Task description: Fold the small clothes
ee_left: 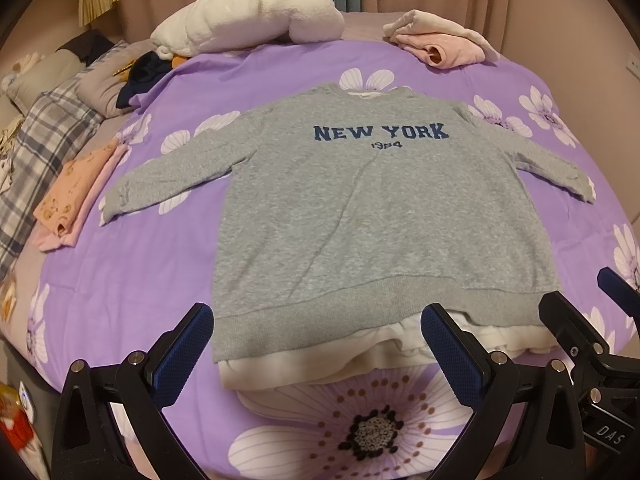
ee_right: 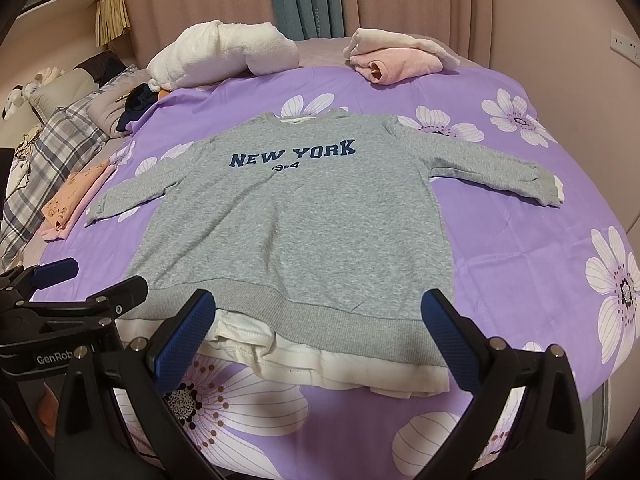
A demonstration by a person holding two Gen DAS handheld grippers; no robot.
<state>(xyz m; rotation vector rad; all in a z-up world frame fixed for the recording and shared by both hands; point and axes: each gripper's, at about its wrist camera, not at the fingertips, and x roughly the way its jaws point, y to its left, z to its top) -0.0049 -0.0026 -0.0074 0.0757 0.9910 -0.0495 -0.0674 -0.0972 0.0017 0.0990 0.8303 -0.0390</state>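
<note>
Left gripper (ee_left: 316,354) fingers spread wide, nothing held, hovering over the sweatshirt's hem; right gripper (ee_right: 320,344) same, fingers wide apart and empty, also at the hem, toward the sweatshirt's other corner. The two grippers sit side by side, each visible at the edge of the other's view. Grey sweatshirt (ee_left: 360,200) with "NEW YORK" print lies flat, face up, sleeves out to both sides, in the middle of the purple flowered bedsheet (ee_left: 140,280); white lining pokes out below the hem. Beyond the sweatshirt's collar: white fluffy bundle (ee_left: 248,16) and a folded pink garment (ee_left: 440,40). Off the sweatshirt's left sleeve: folded peach and pink clothes (ee_left: 72,196), then a plaid blanket (ee_left: 36,168) past them.
</note>
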